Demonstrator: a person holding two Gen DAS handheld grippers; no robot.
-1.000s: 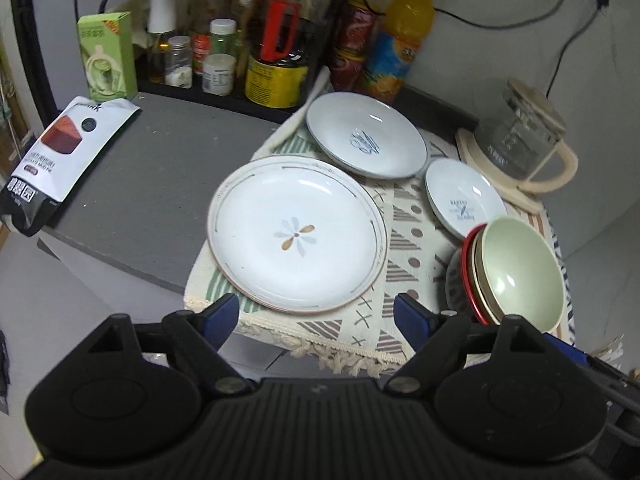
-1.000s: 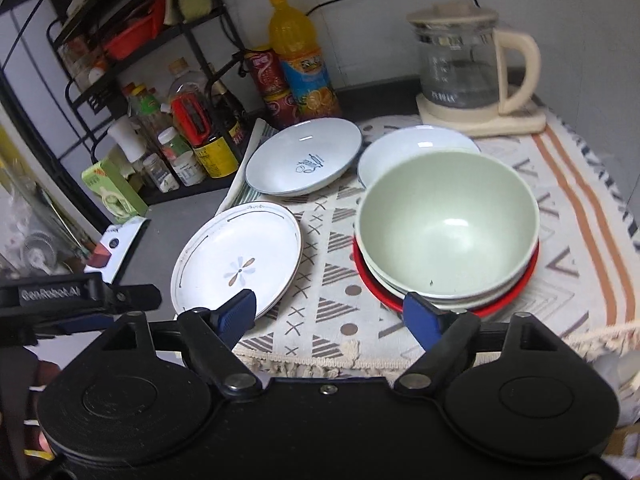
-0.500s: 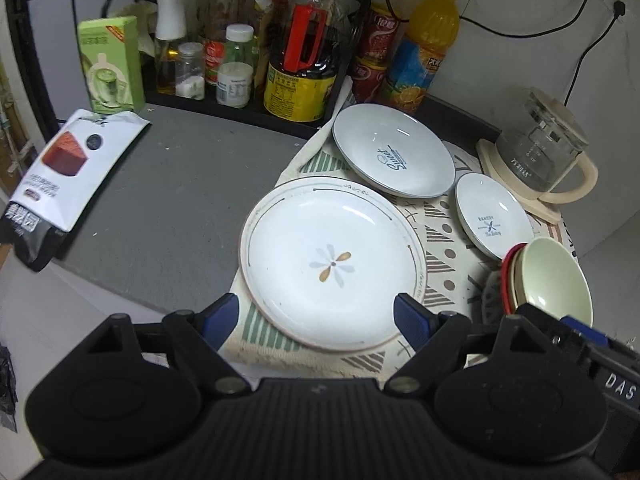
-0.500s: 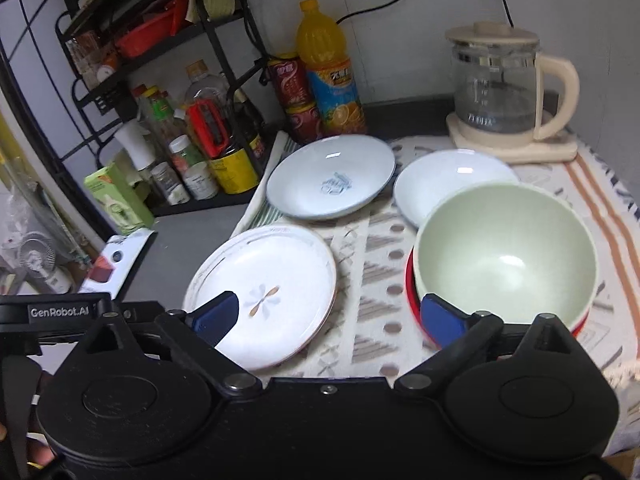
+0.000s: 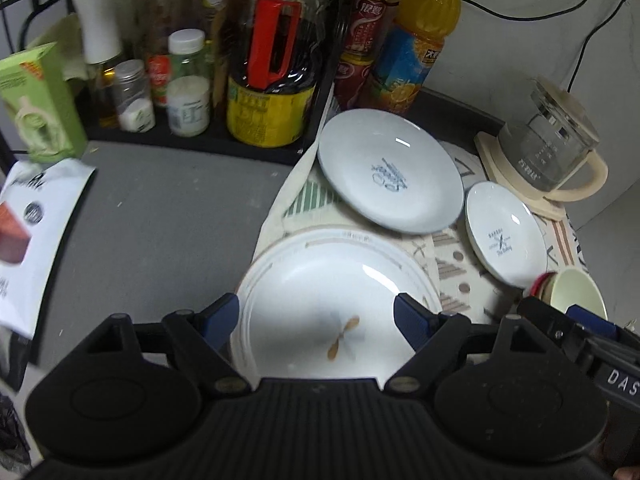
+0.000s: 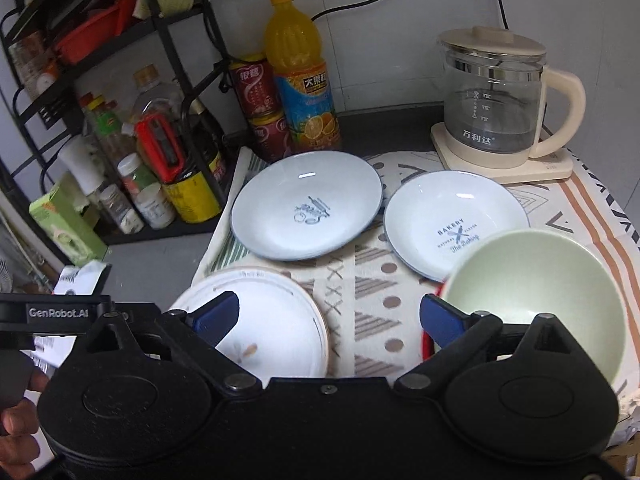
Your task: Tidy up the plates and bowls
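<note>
A large white plate with a flower mark (image 5: 320, 292) (image 6: 276, 328) lies on the patterned cloth, nearest me. My left gripper (image 5: 316, 318) is open and hangs just above it, empty. Behind it lie a light blue plate (image 5: 388, 170) (image 6: 306, 204) and a small white plate marked BAKERY (image 5: 506, 234) (image 6: 452, 224). A pale green bowl (image 6: 536, 300) (image 5: 576, 290) sits stacked in a red-rimmed bowl at the right. My right gripper (image 6: 330, 318) is open and empty, over the cloth between the flower plate and the bowls.
A glass kettle on a cream base (image 6: 496, 104) stands at the back right. An orange juice bottle (image 6: 300, 72), red cans (image 6: 260, 104) and a black rack of bottles and jars (image 5: 224, 80) line the back. A white packet (image 5: 28, 232) lies on the grey counter (image 5: 160, 220) at left.
Both grippers have moved forward and lower toward the dishes. The left gripper now hangs over the flower plate; the right one has shifted left, off the green bowl.
</note>
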